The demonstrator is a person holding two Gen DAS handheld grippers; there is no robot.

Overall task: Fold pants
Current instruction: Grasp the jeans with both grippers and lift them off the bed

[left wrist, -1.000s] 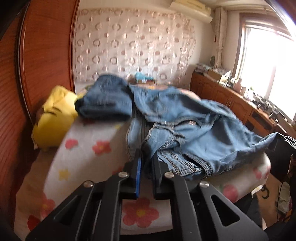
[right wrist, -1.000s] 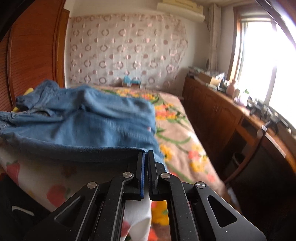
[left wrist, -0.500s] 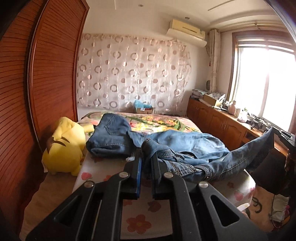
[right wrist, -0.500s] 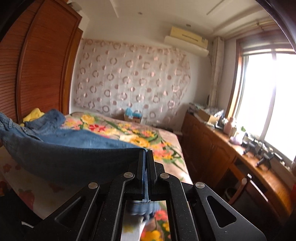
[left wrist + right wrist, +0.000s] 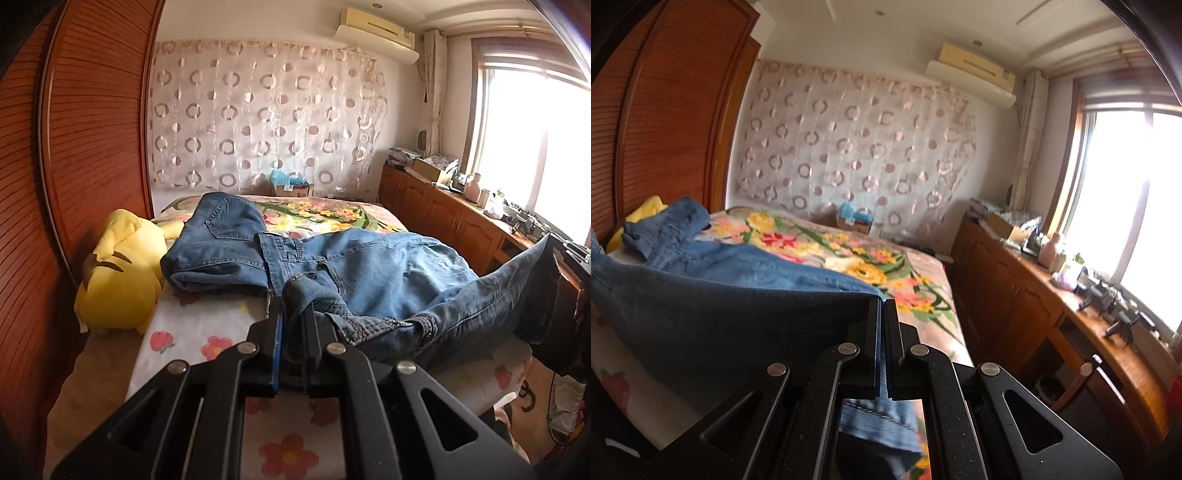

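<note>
Blue jeans [image 5: 376, 273] lie stretched across the near end of the bed [image 5: 207, 332]. My left gripper [image 5: 293, 306] is shut on the waistband end of the jeans, lifted slightly off the sheet. My right gripper [image 5: 882, 306] is shut on the leg-hem end of the jeans [image 5: 720, 314], held raised off the bed's right side, so the leg rises to the right in the left wrist view [image 5: 532, 280]. A second, folded pair of jeans [image 5: 218, 247] lies on the bed behind, also in the right wrist view [image 5: 668, 229].
A yellow plush toy [image 5: 118, 277] lies at the bed's left by the wooden wardrobe [image 5: 74, 166]. A wooden sideboard [image 5: 1034, 306] with clutter runs under the window on the right. A floral blanket [image 5: 849, 254] covers the far bed.
Both grippers have risen and pulled back from the bed, lifting and stretching the jeans between them. The leg end now hangs raised at the right. Both stay shut on the denim.
</note>
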